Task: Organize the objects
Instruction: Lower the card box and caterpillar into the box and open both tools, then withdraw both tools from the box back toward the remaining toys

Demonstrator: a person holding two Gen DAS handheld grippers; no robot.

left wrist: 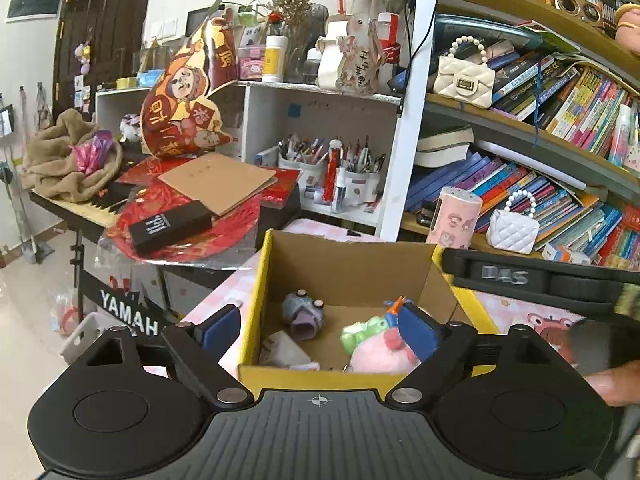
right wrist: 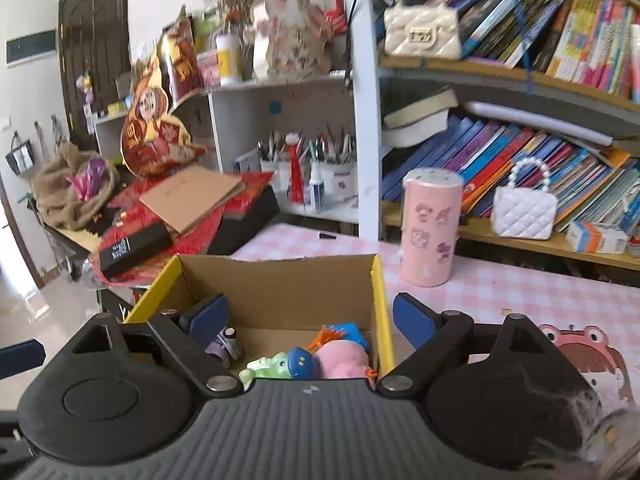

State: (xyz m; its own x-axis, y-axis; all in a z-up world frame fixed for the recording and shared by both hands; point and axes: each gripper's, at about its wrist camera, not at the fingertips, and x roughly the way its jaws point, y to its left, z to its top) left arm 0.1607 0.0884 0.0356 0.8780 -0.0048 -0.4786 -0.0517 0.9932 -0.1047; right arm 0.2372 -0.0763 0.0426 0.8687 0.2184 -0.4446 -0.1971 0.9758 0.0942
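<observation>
A cardboard box (left wrist: 256,288) with yellow outer walls stands open on the pink checked table. Inside lie a purple figure (left wrist: 302,314), a green frog toy (left wrist: 360,332), a pink plush (left wrist: 380,354) and an orange-and-blue toy (left wrist: 394,306). My left gripper (left wrist: 320,326) hovers open over the box's near edge, nothing between its blue pads. My right gripper (right wrist: 310,318) is open too, its left finger over the box (right wrist: 280,284) and its right finger outside the yellow wall. The same purple figure (right wrist: 226,346), green frog toy (right wrist: 268,366) and pink plush (right wrist: 344,358) show below it.
A pink tumbler (right wrist: 430,228) stands on the table right of the box. Behind are a bookshelf with a white quilted purse (right wrist: 524,210), pen cups (left wrist: 344,176) and a keyboard piled with red paper, a black case (left wrist: 172,226) and cardboard. A hand (left wrist: 616,384) shows at right.
</observation>
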